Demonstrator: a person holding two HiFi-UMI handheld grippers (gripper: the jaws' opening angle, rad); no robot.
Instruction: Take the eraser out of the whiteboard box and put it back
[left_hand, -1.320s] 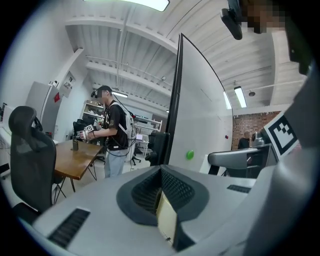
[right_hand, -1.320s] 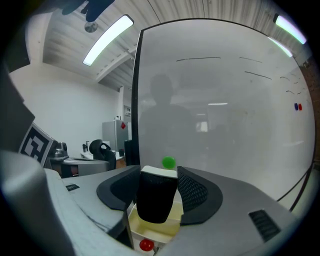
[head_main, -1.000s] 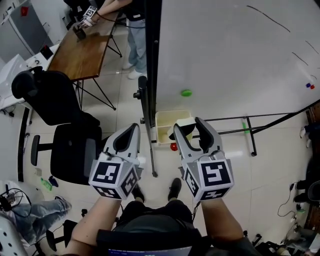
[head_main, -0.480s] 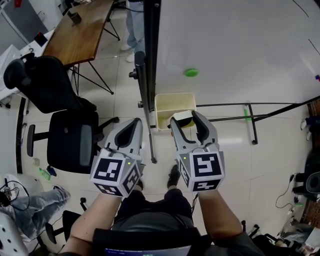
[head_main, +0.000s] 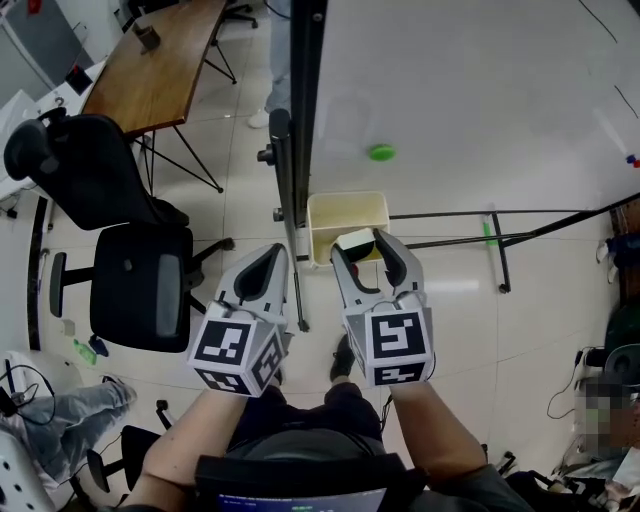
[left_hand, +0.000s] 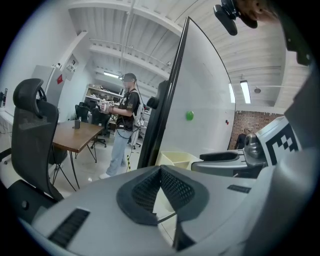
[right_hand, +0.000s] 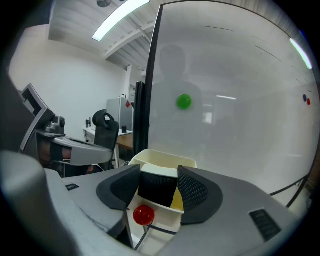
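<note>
1. The right tool (head_main: 362, 245) is clamped on the eraser (head_main: 355, 241); in the right gripper view its two pads are seen pressed against the sides of the black block with the white top (right_hand: 157, 187).
2. The eraser is held over the near part of the cream box (head_main: 345, 200), which is set at the foot of the whiteboard (head_main: 470, 100), beside its dark left frame. Whether the eraser rests on the box cannot be told.
3. A red round magnet (right_hand: 144, 215) is seen on the front wall of the box, just below the eraser.
4. The left tool (head_main: 272, 258) is held to the left of the right tool, apart from the box; its jaws are brought together with nothing between them (left_hand: 160, 172).
5. A green magnet (head_main: 380, 153) is stuck on the whiteboard above the box.
6. A black office chair (head_main: 135, 295) is placed to the left, and a wooden desk (head_main: 160, 70) lies beyond it.
</note>
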